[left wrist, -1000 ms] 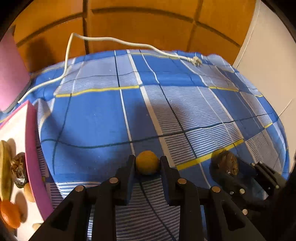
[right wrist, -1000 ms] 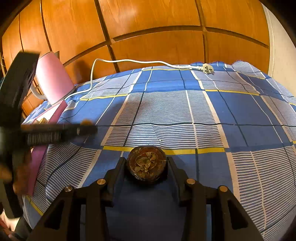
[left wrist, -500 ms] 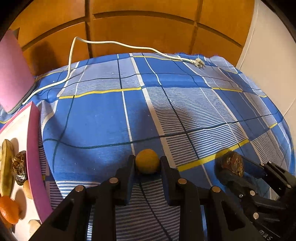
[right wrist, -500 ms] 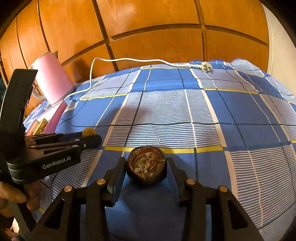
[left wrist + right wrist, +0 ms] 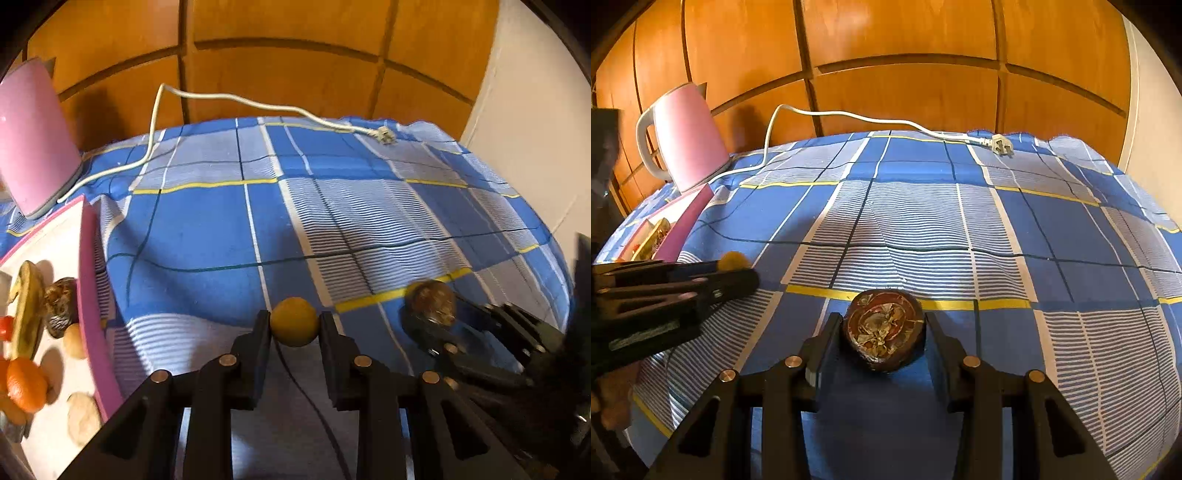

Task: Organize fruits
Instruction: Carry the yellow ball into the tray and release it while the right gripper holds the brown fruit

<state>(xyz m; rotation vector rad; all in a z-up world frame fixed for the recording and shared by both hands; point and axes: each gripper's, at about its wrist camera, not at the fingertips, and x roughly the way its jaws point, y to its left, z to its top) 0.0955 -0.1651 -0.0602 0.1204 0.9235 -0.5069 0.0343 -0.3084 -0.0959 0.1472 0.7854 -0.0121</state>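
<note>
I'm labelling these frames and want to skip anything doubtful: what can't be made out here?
- Left wrist view: the pink tray is cut by the left edge; the fruits in it show only partly.
- Left wrist view: the right hand-held gripper is blurred and cut off at the right edge.
- Right wrist view: the yellow fruit is mostly hidden behind the blurred left hand-held gripper.

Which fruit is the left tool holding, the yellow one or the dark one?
The small yellow fruit, pinched in the left tool. The dark brown fruit is bigger and sits in the right tool.
</note>
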